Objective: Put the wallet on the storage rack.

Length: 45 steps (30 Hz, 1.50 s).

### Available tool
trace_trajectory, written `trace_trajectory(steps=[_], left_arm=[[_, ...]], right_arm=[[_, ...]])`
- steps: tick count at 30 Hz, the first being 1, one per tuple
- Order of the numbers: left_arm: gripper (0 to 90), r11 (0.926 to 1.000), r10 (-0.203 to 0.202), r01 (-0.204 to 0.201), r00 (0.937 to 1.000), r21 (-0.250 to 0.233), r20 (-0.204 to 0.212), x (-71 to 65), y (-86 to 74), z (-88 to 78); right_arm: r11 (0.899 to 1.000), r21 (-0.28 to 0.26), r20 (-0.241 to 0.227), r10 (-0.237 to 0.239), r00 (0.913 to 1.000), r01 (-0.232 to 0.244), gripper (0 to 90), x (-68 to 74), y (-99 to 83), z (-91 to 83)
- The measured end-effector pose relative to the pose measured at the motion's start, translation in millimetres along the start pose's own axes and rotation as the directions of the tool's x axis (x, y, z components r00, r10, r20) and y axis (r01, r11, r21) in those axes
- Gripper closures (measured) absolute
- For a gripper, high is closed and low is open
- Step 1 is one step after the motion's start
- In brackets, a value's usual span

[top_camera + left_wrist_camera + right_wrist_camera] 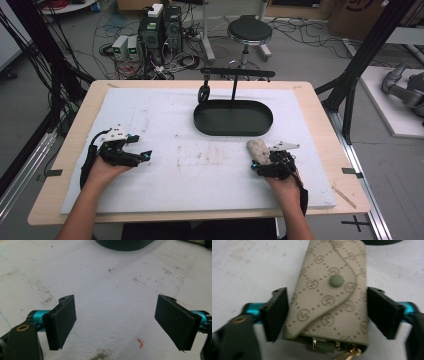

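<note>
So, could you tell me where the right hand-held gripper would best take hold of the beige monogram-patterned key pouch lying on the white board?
Grip the beige monogram-patterned key pouch across its two long edges, about mid-length, just below the round snap. It lies flat with the flap up, narrow enough to fit between the jaws. Come along its length from the clasp end, as the right hand-held gripper does now, jaws flanking both edges.

Beige monogram pouch (329,295) with a green snap lies between the 2 black jaws, touching both
</note>
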<state>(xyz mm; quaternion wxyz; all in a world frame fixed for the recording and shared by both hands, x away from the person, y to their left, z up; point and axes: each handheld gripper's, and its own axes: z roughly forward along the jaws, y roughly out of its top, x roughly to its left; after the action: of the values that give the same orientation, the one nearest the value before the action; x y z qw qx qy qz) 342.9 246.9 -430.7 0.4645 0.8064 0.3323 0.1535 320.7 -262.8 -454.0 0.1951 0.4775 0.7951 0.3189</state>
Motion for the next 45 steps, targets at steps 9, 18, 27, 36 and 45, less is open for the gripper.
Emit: trace_trajectory(steps=[9, 18, 27, 36, 45], left_arm=[[17.4, 1.0000, 0.000, 0.000, 1.0000, -0.003, 0.002, 0.3, 0.0, -0.2], [17.4, 1.0000, 0.004, -0.004, 1.0000, -0.003, 0.000, -0.1, 0.3, 0.1], [17.4, 1.0000, 0.008, -0.008, 1.0000, -0.002, -0.005, -0.3, 0.4, -0.8], [17.4, 0.9998, 0.015, -0.015, 0.9999, 0.010, -0.005, -1.0, 0.3, -0.6], [17.4, 0.9997, 0.019, -0.019, 0.9998, 0.016, -0.006, -1.7, 0.5, 0.0]], right_arm=[[1.000, -0.023, -0.022, 0.009, 0.9997, -0.010, 35.9, -7.0, -1.2, -7.6], [0.994, -0.105, -0.057, -0.031, 0.9979, 0.025, 36.2, -11.9, 9.9, -20.0], [0.988, -0.133, -0.068, -0.092, 0.9934, 0.082, 36.2, -19.2, 29.9, -24.1], [0.983, -0.129, -0.080, -0.140, 0.9869, 0.129, 36.2, -26.0, 59.0, -25.1], [0.977, -0.121, -0.094, -0.189, 0.9773, 0.178, 36.1, -27.7, 92.3, -15.7]])
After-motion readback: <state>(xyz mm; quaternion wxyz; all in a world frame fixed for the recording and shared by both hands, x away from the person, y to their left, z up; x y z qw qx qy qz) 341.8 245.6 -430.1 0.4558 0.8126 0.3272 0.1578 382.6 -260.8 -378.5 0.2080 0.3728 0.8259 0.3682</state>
